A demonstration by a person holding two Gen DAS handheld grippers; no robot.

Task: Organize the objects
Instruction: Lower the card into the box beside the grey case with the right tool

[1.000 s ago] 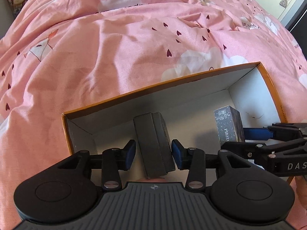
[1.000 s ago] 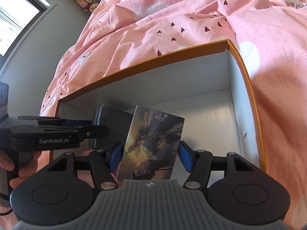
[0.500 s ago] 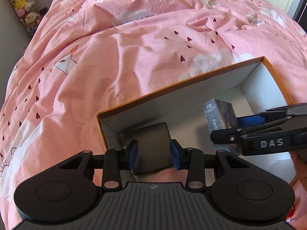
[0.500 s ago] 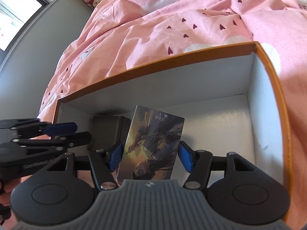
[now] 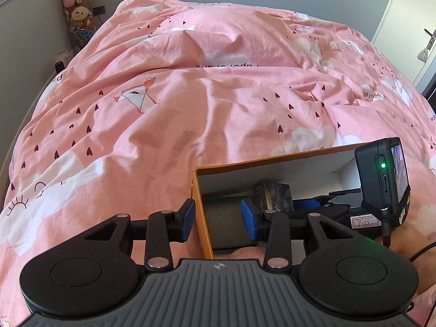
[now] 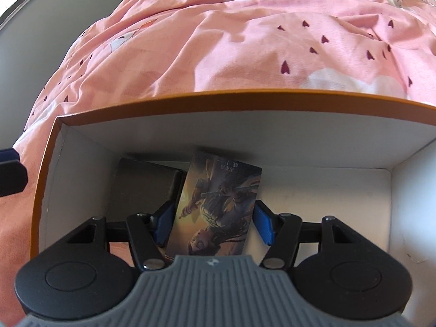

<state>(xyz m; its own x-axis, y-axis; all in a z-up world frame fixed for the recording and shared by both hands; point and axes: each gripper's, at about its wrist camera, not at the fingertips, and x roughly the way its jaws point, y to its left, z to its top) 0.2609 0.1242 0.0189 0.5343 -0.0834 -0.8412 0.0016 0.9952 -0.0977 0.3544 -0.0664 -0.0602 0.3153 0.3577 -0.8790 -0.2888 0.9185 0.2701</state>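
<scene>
While the right tool [image 6: 214,222] grips the card box [image 6: 215,207] | left tool [image 5: 218,219] gapes empty | set it upright beside the dark case [image 6: 141,188], release gently.

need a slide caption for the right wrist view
Right gripper holding an illustrated card box inside an orange-rimmed white cardboard box, beside a dark grey case.

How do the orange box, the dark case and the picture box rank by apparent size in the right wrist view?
1. Orange box, clearly largest.
2 and 3. Picture box and dark case: unsure, since the picture box is nearer and partly covers the case.
</scene>
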